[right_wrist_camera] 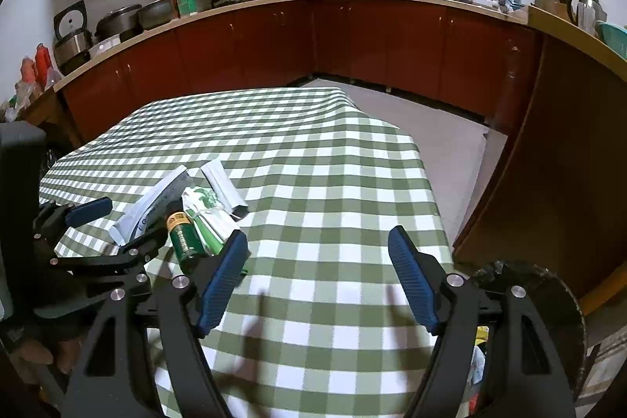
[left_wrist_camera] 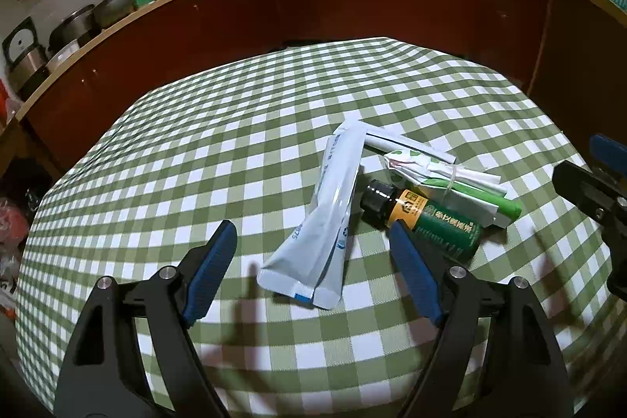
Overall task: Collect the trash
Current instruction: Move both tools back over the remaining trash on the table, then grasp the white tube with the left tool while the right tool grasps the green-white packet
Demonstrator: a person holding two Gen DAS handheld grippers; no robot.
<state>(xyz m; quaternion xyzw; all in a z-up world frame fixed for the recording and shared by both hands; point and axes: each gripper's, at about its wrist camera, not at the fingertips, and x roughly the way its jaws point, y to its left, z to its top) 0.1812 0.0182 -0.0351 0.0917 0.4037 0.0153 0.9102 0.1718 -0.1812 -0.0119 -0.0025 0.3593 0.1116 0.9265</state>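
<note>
Left wrist view gives me the table (left_wrist_camera: 196,159) under its green-and-white checked cloth, and a small heap of trash lying on it just ahead of my left gripper (left_wrist_camera: 313,265). That gripper is spread wide, nothing between its pads. The flattened white tube (left_wrist_camera: 329,214) lies between the fingers' line and slightly beyond them; its crimped end is nearest me. The dark green bottle (left_wrist_camera: 431,222) lies on its side just past the right-hand fingertip. Behind it lies the bundle of wrappers (left_wrist_camera: 439,179), tied with a band. My right gripper (right_wrist_camera: 317,281) is also spread and empty, over bare cloth, the heap off to its left. A dark bin rim (right_wrist_camera: 548,285) shows at lower right.
</note>
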